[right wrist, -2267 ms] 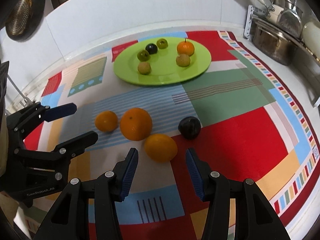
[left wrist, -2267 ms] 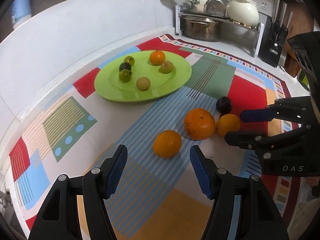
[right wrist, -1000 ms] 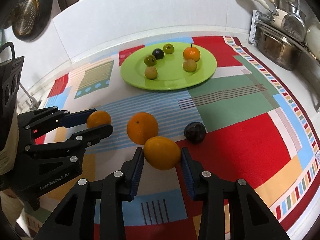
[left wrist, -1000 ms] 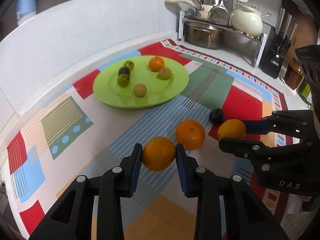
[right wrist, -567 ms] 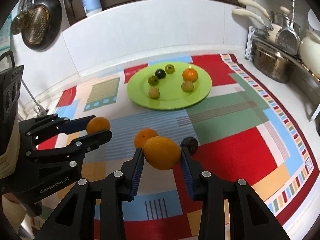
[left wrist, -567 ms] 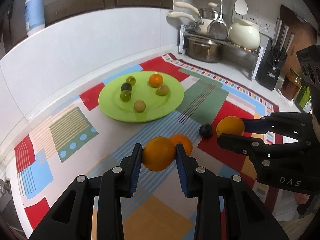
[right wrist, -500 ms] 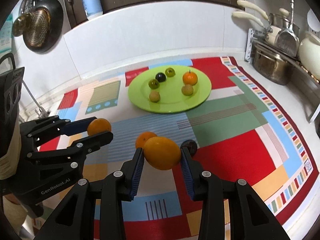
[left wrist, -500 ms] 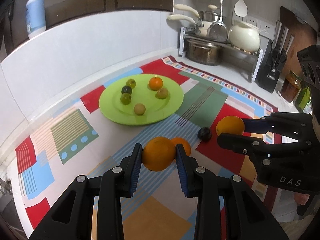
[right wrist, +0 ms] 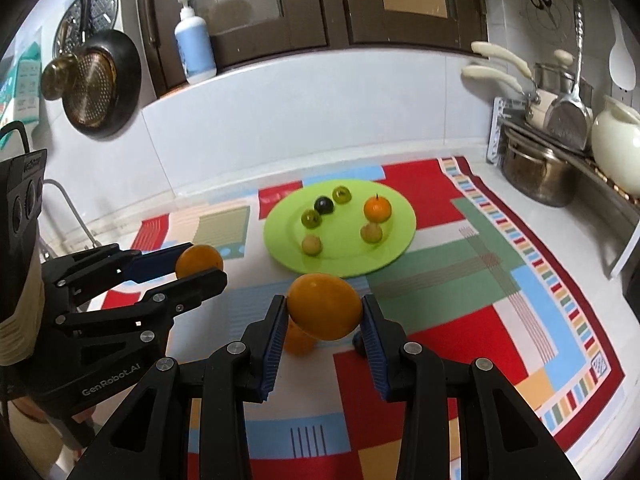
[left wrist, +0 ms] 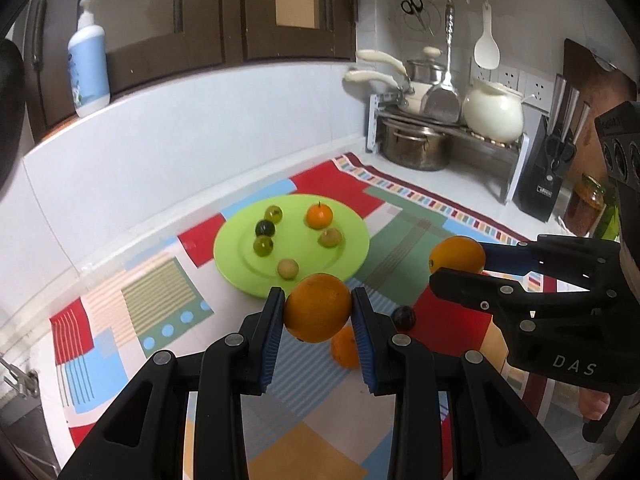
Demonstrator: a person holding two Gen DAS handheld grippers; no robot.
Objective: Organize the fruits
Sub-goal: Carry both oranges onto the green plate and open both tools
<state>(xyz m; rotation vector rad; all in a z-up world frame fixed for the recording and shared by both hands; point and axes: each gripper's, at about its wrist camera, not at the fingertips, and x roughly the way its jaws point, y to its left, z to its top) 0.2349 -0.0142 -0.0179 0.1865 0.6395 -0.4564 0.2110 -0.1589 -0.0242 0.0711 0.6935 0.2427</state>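
Up off the mat, each claw held its own fruit. The left claw point(left wrist: 318, 312) was clamped on an orange point(left wrist: 318, 307), its blue pads pressed to both sides of it. The right claw point(right wrist: 325, 316) gripped a yellower orange point(right wrist: 325, 306) the same way (this one looked slightly oval).

Below and just behind the left claw's tips, a third orange point(left wrist: 345, 347) lay on the patterned mat point(left wrist: 160, 312), with a dark plum point(left wrist: 403, 317) just to its right. Ahead of both claws, well apart from them, sat the green plate point(left wrist: 240, 248), carrying a small orange point(left wrist: 319, 216), a dark fruit point(left wrist: 265, 227) and four small greenish or tan fruits.

Far ahead to the right stood a rack of pots point(left wrist: 416, 144), and a soap bottle point(left wrist: 89, 72) stood on the ledge to the left.
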